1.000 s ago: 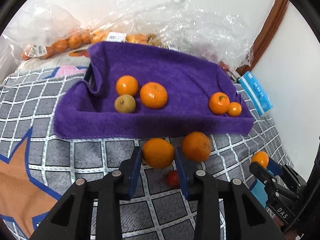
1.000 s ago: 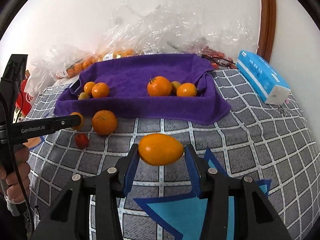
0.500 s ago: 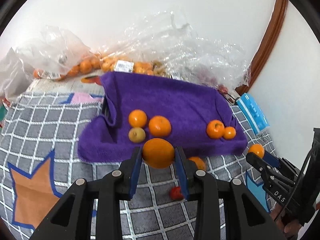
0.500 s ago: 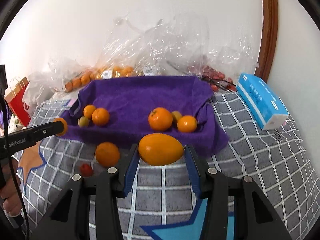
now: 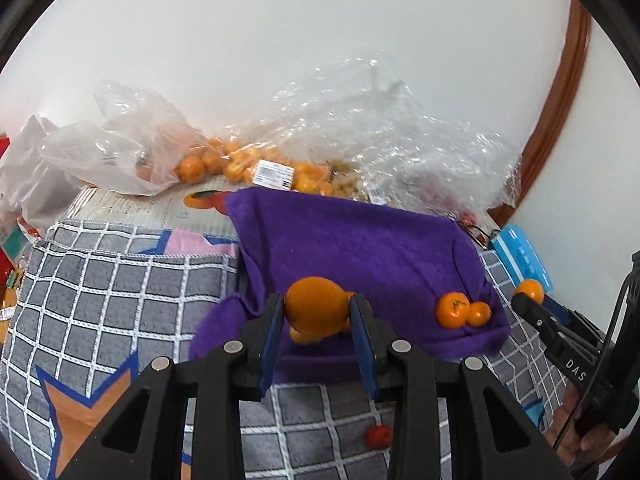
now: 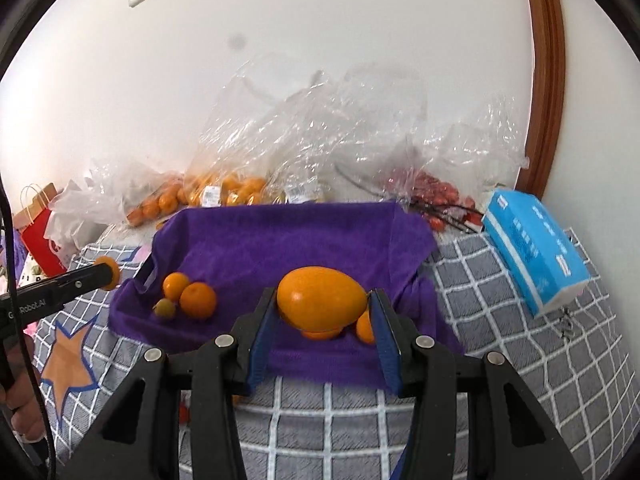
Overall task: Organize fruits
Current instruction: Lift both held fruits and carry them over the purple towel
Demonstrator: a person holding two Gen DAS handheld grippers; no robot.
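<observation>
Your left gripper [image 5: 316,314] clamps round orange [image 5: 316,304]; right gripper [image 6: 322,314] clamps smooth egg-shaped fruit [image 6: 320,298] over plush purple towel [image 6: 288,240].

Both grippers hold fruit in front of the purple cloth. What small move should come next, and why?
Probably carry both forward and lower them over the cloth. The left gripper clamps an orange, the right gripper a mango, and sorted fruit already lies there.
</observation>
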